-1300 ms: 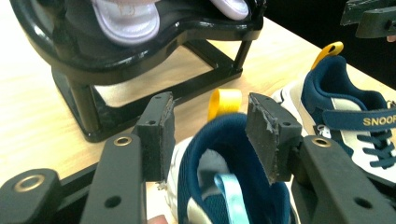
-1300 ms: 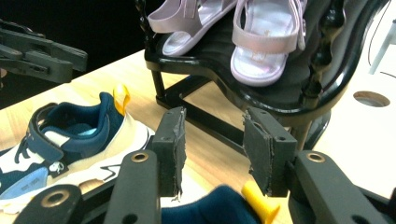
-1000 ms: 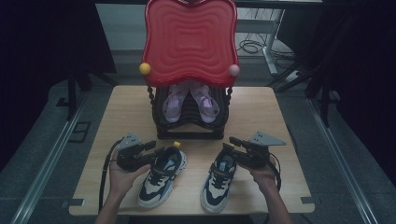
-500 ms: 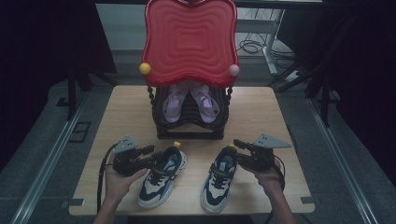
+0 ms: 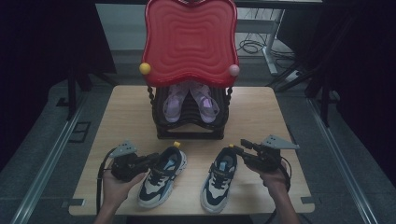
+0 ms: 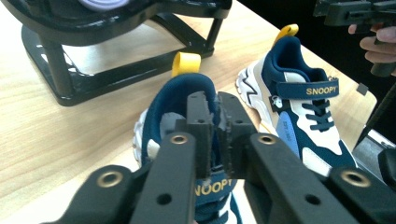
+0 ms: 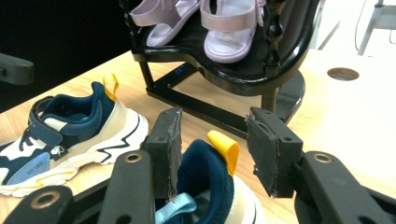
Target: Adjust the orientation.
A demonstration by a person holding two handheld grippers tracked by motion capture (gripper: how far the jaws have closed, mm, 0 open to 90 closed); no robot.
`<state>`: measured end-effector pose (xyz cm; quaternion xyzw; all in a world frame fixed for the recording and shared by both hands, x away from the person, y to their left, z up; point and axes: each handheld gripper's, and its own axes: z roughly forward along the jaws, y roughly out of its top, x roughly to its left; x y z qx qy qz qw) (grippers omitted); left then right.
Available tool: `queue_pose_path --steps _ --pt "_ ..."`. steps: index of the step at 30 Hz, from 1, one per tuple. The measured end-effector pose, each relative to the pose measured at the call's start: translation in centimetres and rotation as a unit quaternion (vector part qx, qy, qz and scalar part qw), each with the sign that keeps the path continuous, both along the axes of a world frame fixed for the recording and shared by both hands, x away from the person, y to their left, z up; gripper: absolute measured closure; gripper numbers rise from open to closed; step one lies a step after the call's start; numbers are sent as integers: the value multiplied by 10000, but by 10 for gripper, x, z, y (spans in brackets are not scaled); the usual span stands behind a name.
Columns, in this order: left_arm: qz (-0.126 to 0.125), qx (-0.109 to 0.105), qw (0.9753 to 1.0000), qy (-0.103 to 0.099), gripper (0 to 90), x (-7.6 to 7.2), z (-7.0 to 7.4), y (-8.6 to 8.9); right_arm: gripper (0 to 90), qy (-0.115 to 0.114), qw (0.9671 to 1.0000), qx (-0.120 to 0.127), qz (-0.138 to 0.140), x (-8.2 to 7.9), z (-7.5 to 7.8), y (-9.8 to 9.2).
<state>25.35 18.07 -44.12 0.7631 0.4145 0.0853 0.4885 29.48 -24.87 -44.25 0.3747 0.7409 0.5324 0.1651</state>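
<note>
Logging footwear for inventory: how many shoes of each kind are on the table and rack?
Navy-and-white sneakers: 2 (left sneaker, right sneaker)
Lilac sandals: 2 (left sandal, right sandal)
Total: 4

The word SNOOPY is read in yellow capitals on the navy strap of the right sneaker [image 6: 299, 105]; on the strap of the left sneaker [image 6: 187, 121], partly hidden behind the jaws, "NOOPY" is read

A pale wooden table [image 5: 261, 112] stands on grey floor [image 5: 42, 140] in a dim room, dark curtains [image 5: 42, 42] at both sides, cables [image 5: 250, 45] coiled by a white desk leg [image 5: 270, 32] behind.
</note>
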Motion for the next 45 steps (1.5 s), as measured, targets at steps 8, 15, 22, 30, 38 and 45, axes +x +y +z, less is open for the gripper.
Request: queue_pose_path --steps 8,15,22,30,38,45 --pt "-93 133 9998 132 898 -7 -5 -5 543 93 9998 92 -114 0 -4 -5" --pt "-226 199 9993 218 900 -14 -9 -9 541 115 9996 198 -166 1 -4 -8" --pt "-349 262 9983 394 900 -23 -21 -12 539 122 9997 162 -139 1 -5 -5" --pt "-450 280 9974 495 900 -34 -28 -16 538 160 9996 176 -135 1 -6 -4" --pt "-526 381 9947 802 900 -39 -47 -26 536 160 9997 143 -101 1 -6 -2" --pt "-466 573 9931 910 900 -42 -59 -30 536 138 9997 109 -168 1 -7 -4"
